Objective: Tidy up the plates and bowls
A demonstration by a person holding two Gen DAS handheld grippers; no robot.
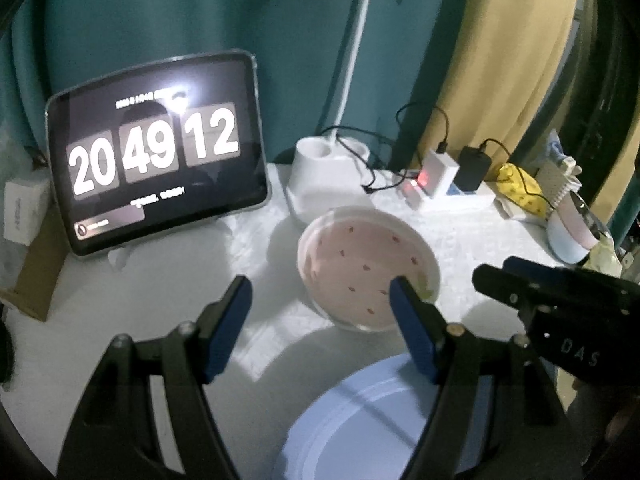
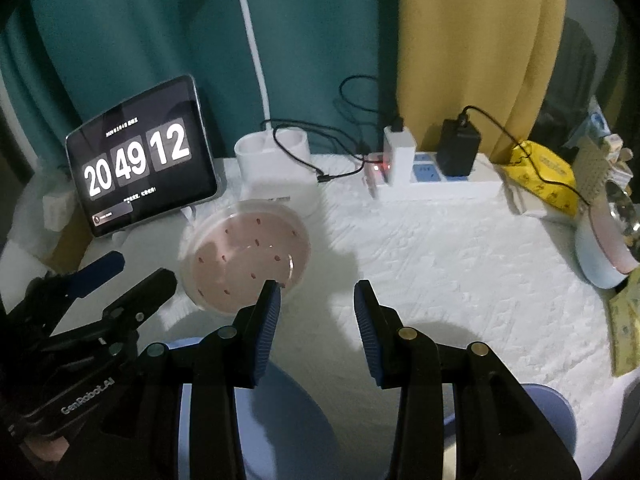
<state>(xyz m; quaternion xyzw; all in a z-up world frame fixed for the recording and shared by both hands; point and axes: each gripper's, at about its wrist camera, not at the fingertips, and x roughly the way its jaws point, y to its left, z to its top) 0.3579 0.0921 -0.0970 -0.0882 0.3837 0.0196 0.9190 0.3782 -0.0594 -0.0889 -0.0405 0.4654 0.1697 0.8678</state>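
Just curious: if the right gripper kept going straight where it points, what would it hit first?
Probably nothing but the bare white tablecloth; the open right gripper aims just right of the pink speckled plate.

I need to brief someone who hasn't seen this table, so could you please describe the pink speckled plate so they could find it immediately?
Start at the tablet showing a flip clock at the back left of the white table. Just in front of it to its right, by the white lamp base, lies the pink plate. It alone is pink with small dark red specks; the nearer plate is plain pale blue.
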